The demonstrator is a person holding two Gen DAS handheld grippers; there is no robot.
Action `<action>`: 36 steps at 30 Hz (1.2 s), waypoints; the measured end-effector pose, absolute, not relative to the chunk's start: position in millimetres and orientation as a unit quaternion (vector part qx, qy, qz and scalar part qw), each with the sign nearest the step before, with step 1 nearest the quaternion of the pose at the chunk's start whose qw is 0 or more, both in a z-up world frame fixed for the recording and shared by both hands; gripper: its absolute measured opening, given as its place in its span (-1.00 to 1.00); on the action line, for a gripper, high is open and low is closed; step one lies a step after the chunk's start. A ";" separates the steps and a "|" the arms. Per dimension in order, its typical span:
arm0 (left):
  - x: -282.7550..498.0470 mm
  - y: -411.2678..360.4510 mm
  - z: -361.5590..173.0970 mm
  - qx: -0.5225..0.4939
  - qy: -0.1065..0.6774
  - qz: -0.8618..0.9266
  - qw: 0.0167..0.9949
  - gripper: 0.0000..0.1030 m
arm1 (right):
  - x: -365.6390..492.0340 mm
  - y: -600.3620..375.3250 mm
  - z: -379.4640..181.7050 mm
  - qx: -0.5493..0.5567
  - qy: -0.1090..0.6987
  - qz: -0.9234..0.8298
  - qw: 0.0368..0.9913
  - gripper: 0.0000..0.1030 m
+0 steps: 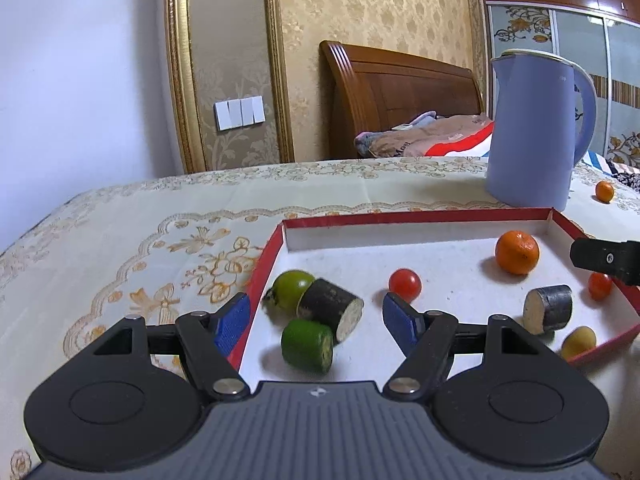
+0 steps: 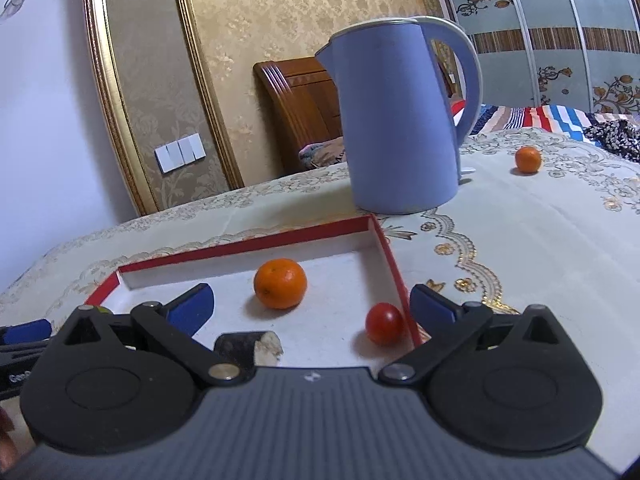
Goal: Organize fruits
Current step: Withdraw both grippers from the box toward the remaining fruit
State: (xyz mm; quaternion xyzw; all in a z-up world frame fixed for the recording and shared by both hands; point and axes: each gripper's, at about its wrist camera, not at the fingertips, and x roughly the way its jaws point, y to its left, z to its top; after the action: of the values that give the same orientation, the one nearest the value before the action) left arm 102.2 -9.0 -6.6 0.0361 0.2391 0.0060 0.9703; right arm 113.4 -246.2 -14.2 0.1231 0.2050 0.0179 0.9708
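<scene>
Fruit sits mostly in the red-rimmed tray point(image 1: 420, 218) on my embroidered tablecloth point(image 1: 140, 220). My left gripper point(image 1: 316, 316) hangs over the tray's near left corner, jaws apart and gripping nothing; its left blue pad is over the red rim, its right one just in front of a cherry tomato point(image 1: 405, 284). Below the gap between them lie a green round fruit point(image 1: 290, 286), a dark-skinned cut piece with a pale end point(image 1: 330, 308) touching it, and a green cut piece point(image 1: 307, 345) nearest me. Further right in the tray: a mandarin point(image 1: 517, 252), a second dark cut piece point(image 1: 547, 314), another cherry tomato point(image 1: 599, 285), and a small yellowish fruit point(image 1: 578, 342) at the near rim. My right gripper point(image 2: 312, 306) is wide open too, empty, over the tray's right end, with the mandarin point(image 2: 280, 283) and a tomato point(image 2: 385, 323) ahead between the pads and a dark piece point(image 2: 248, 348) partly hidden under its body. One small orange point(image 2: 528, 159) lies outside the tray on the cloth, well beyond it, right of the blue kettle point(image 2: 396, 120). Part of a hand shows at the lower left edge of the right view.
</scene>
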 end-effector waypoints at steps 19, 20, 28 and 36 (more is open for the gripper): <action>33.4 -10.6 -9.0 0.043 0.243 -0.128 0.961 0.42 | 66.6 -269.3 -19.3 0.150 0.205 0.023 0.967 1.00; 28.6 -12.1 -8.7 0.048 0.237 -0.128 0.962 0.42 | 68.5 -269.2 -19.8 0.151 0.209 0.024 0.966 1.00; 18.2 -21.2 -9.9 0.057 0.233 -0.177 0.955 0.42 | 69.8 -270.1 -22.0 0.154 0.215 0.027 0.964 1.00; 13.4 -40.6 -18.8 0.100 0.238 -0.200 0.945 0.42 | 71.1 -267.0 -23.0 0.147 0.219 0.028 0.964 1.00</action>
State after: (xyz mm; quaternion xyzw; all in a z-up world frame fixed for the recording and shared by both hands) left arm 13.4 -40.6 -18.8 0.0997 0.2383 -0.1995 0.9452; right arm 71.1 -267.0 -23.0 0.1471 0.2191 0.0276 0.9642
